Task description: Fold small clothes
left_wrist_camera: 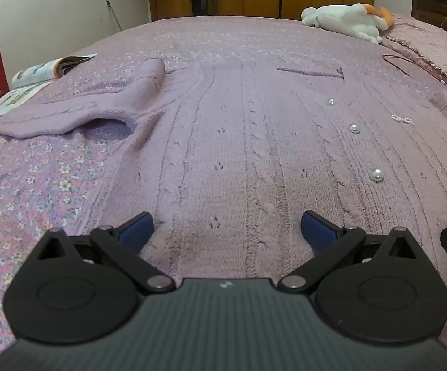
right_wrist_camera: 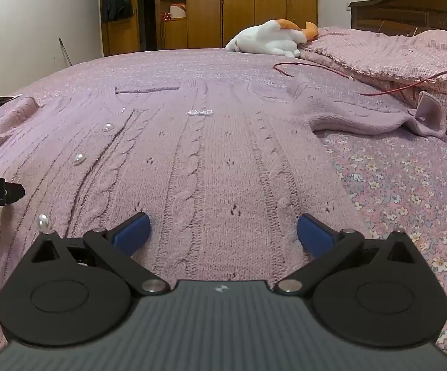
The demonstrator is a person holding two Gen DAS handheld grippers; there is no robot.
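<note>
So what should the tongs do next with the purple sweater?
Probably pinch shut on the bottom edge. The sweater lies flat and unfolded on the bed, and both the left tongs and right tongs sit open right over that edge.

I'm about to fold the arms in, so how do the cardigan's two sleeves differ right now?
The left sleeve lies flat on the bedspread, while the right sleeve runs up to the pillow. The left sleeve's cuff lies flat; the right sleeve's cuff stands up, bent against the pillow. The left sleeve ends near a magazine; the right sleeve ends near a red cable. Both are lilac knit and spread outward.
</note>
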